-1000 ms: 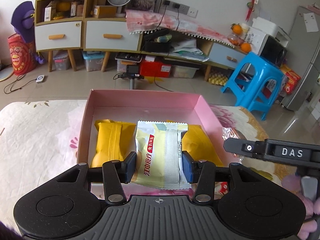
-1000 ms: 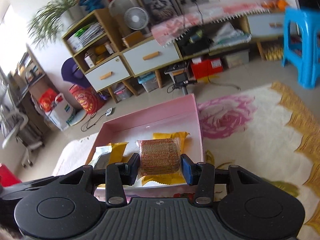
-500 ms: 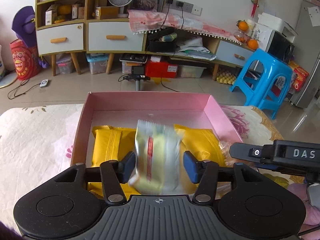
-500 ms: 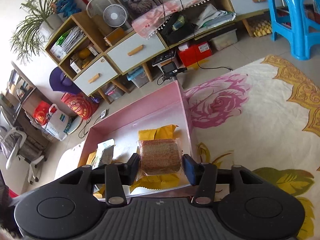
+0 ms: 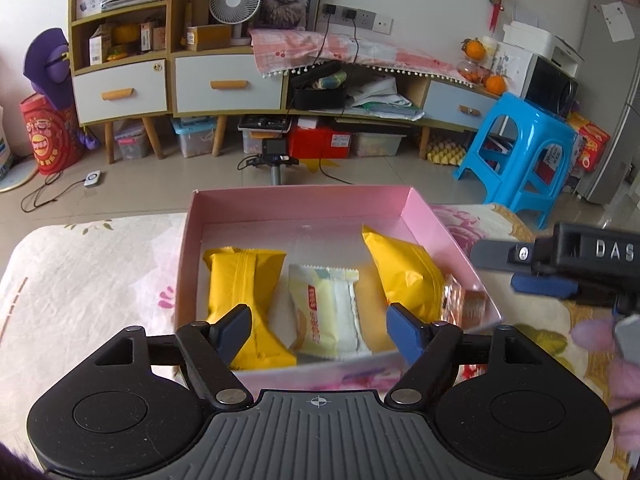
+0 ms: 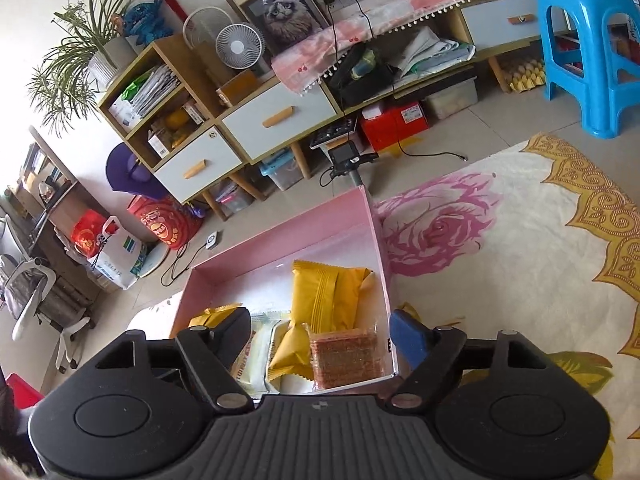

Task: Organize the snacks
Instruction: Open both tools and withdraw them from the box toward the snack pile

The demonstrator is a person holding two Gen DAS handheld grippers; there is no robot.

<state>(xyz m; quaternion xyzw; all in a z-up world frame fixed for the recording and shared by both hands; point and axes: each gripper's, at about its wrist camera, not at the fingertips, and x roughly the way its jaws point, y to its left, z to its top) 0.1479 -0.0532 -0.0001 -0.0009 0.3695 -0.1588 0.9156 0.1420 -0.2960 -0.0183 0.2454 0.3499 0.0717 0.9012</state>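
Left gripper [image 5: 318, 332] is hovering released over the near edge of the pink box [image 5: 304, 202], jaws spread wide, grasping nothing; right gripper [image 6: 320, 334] is likewise gaping and empty over the box's near right corner; pale yellow snack pack [image 5: 326, 314] is lying inside between two yellow packs [image 5: 244, 292]; clear-wrapped brown wafer pack [image 6: 346, 358] is sitting in the near right corner; box is resting on the floral tablecloth [image 6: 500, 248].
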